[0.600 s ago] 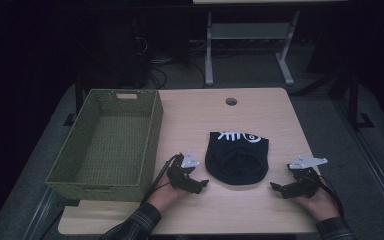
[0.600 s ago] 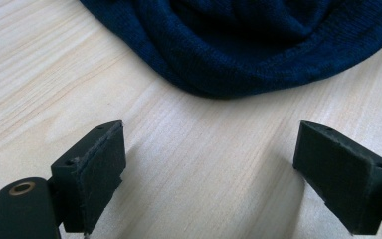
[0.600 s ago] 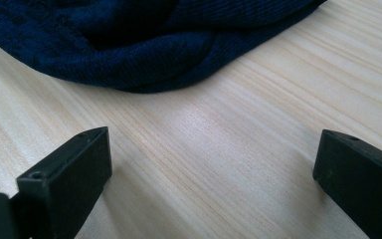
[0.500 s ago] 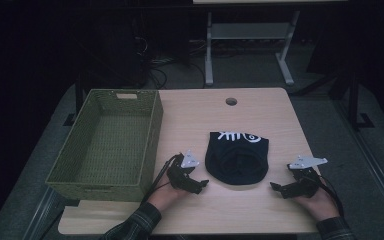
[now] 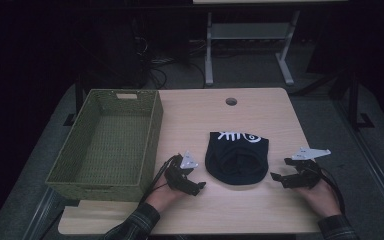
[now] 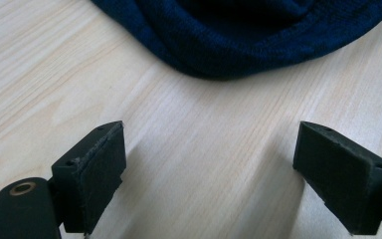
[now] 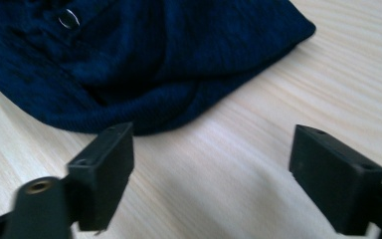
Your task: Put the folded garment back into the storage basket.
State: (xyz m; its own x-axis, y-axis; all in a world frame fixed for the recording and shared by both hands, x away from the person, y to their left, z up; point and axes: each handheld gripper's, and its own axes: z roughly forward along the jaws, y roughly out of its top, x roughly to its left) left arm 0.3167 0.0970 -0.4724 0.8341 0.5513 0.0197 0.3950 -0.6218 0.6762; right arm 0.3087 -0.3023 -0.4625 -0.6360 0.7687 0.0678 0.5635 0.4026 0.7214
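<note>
While both gape | beanie between left claw, right claw

No legible text, brand, number or label anywhere. Dark blue knit cap on the table carries a white printed mark along its far edge in the high view: a few short strokes beside a spiral curl, too small and blurred to read as letters. Right gripper view shows a small round metal stud on the cap, nothing readable on it.
</note>
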